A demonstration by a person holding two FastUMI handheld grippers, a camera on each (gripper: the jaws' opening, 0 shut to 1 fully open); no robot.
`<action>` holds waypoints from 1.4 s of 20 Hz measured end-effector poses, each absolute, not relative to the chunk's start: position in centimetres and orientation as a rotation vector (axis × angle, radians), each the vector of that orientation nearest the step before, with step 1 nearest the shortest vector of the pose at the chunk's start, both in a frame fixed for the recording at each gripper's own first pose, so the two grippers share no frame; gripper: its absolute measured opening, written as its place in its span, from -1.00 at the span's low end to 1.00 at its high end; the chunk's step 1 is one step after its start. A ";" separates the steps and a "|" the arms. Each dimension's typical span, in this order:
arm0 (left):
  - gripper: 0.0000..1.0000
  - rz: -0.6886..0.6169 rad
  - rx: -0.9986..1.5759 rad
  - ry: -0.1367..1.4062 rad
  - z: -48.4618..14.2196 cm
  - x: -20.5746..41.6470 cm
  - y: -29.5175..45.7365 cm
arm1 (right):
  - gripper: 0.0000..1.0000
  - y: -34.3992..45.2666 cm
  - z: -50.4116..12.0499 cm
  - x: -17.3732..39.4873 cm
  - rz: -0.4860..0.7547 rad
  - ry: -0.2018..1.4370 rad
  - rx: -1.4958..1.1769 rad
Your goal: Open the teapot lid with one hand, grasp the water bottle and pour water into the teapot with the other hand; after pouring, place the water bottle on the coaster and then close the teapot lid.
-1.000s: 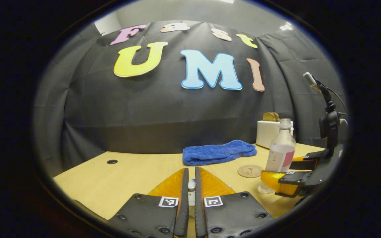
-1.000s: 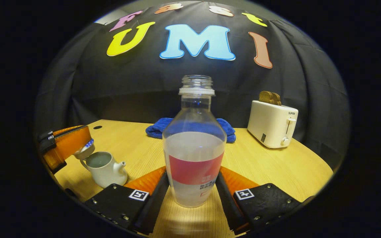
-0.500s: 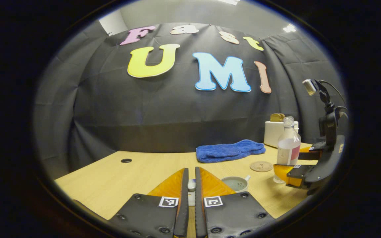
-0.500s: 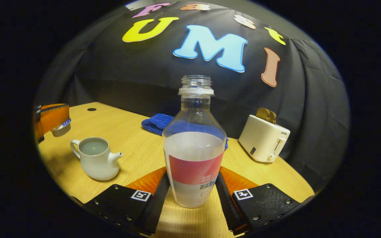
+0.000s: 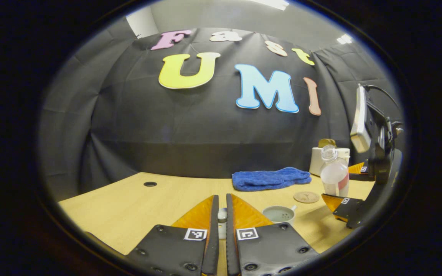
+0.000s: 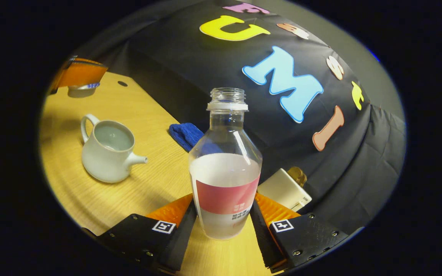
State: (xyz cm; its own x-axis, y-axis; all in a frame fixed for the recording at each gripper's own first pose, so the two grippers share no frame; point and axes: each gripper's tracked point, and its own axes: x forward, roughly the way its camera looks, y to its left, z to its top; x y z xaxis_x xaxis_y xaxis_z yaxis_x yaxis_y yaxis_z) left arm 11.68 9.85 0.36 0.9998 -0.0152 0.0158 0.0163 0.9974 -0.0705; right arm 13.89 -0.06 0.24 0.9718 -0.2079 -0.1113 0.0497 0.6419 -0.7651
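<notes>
In the right gripper view my right gripper (image 6: 224, 200) is shut on the clear, uncapped water bottle (image 6: 225, 172) with a red label, about half full and leaning toward the teapot. The white teapot (image 6: 108, 147) stands open on the table to the left, spout toward the bottle. My left gripper (image 6: 78, 73) hovers beyond it, holding the lid (image 6: 79, 91). In the left gripper view my left gripper (image 5: 221, 197) is shut on the lid's knob (image 5: 222, 216). The open teapot (image 5: 280, 213) sits just right of its fingers, the round coaster (image 5: 306, 197) behind, and the tilted bottle (image 5: 335, 172) farther right.
A blue towel (image 5: 269, 179) lies at the back of the wooden table (image 5: 136, 207), with a white toaster (image 5: 322, 159) holding toast at the back right. A cable hole (image 5: 150, 184) sits at the table's back left. The black cloth wall closes off the rear.
The right gripper has lifted the bottle and rolled it toward the teapot. The left gripper with the lid has drawn away from the teapot, which has come into the left gripper view.
</notes>
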 end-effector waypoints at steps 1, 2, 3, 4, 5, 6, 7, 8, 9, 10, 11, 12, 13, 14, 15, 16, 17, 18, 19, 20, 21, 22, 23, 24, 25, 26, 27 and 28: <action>-0.70 -0.011 -0.073 -0.017 0.4 11.7 10.0 | 0.52 -0.2 0.6 14.0 -0.158 0.184 -0.927; -0.71 -0.004 -0.076 -0.015 0.1 11.7 10.2 | 0.52 -0.4 0.9 14.1 -0.163 0.172 -0.984; -0.72 -0.001 -0.081 -0.011 0.0 11.8 10.3 | 0.51 -0.4 1.1 14.2 -0.165 0.159 -1.034; -0.72 0.000 -0.082 -0.005 -0.2 11.8 10.2 | 0.52 -0.4 1.2 14.3 -0.165 0.151 -1.072; -0.71 -0.001 -0.084 0.000 -0.3 11.9 10.1 | 0.51 -0.3 1.1 14.4 -0.163 0.145 -1.112; -0.71 -0.002 -0.086 0.002 -0.4 11.9 10.0 | 0.51 -0.2 1.2 14.4 -0.159 0.142 -1.143; -0.70 0.003 -0.084 0.004 -0.5 11.9 10.2 | 0.51 -0.2 1.3 14.4 -0.158 0.139 -1.171; -0.71 0.013 -0.081 0.007 -0.7 12.0 10.5 | 0.52 -0.2 1.5 14.4 -0.157 0.132 -1.208; -0.72 0.022 -0.075 0.011 -0.8 12.0 10.7 | 0.51 -0.1 1.7 14.4 -0.160 0.122 -1.243; -0.72 0.029 -0.072 0.011 -0.9 12.0 10.9 | 0.51 0.0 1.7 14.4 -0.159 0.111 -1.274; -0.71 0.037 -0.073 0.007 -0.7 12.0 11.1 | 0.51 0.0 1.8 14.3 -0.159 0.101 -1.299; -0.71 0.047 -0.069 0.005 -0.8 12.0 11.4 | 0.51 -0.1 1.8 14.4 -0.158 0.096 -1.325; -0.71 0.061 -0.063 0.002 -0.8 12.0 11.7 | 0.51 -0.2 1.9 14.4 -0.158 0.091 -1.354; -0.71 0.073 -0.058 -0.001 -0.7 11.9 12.1 | 0.51 -0.3 1.9 14.5 -0.155 0.088 -1.387; -0.72 0.082 -0.058 -0.003 -0.6 12.0 12.3 | 0.51 -0.3 2.0 14.4 -0.153 0.082 -1.422; -0.72 0.088 -0.062 -0.006 -0.6 11.9 12.5 | 0.51 -0.4 2.0 14.5 -0.148 0.073 -1.458; -0.70 0.094 -0.069 -0.007 -0.5 11.9 12.7 | 0.51 -0.4 2.1 14.5 -0.144 0.065 -1.487; -0.71 0.098 -0.077 -0.005 -0.7 11.9 12.9 | 0.51 -0.4 2.1 14.6 -0.139 0.059 -1.510; -0.71 0.100 -0.085 -0.002 -0.7 12.0 13.0 | 0.51 -0.2 2.2 14.6 -0.134 0.049 -1.537; -0.71 0.101 -0.093 0.000 -0.9 12.0 13.1 | 0.51 0.1 2.3 14.7 -0.131 0.038 -1.566; -0.71 0.102 -0.097 0.002 -0.8 12.0 13.2 | 0.51 0.5 2.4 14.6 -0.130 0.027 -1.595; -0.71 0.103 -0.098 0.004 -0.9 12.1 13.1 | 0.51 1.0 2.4 14.7 -0.127 0.016 -1.621; -0.71 0.102 -0.100 0.003 -0.9 12.1 13.1 | 0.51 1.2 2.4 14.6 -0.121 0.010 -1.640; -0.71 0.103 -0.103 0.001 -0.9 12.0 13.2 | 0.51 1.2 2.3 14.5 -0.116 0.007 -1.660; -0.71 0.101 -0.107 0.001 -0.8 11.9 13.2 | 0.51 1.2 2.5 14.4 -0.117 -0.001 -1.686; -0.72 0.103 -0.112 0.001 -0.9 12.0 13.2 | 0.51 1.3 2.8 14.5 -0.118 -0.010 -1.713; -0.72 0.101 -0.118 0.003 -0.9 12.1 13.3 | 0.51 1.5 2.8 14.2 -0.114 -0.019 -1.737; -0.71 0.101 -0.122 0.004 -1.0 12.1 13.3 | 0.51 1.6 2.9 14.2 -0.109 -0.022 -1.752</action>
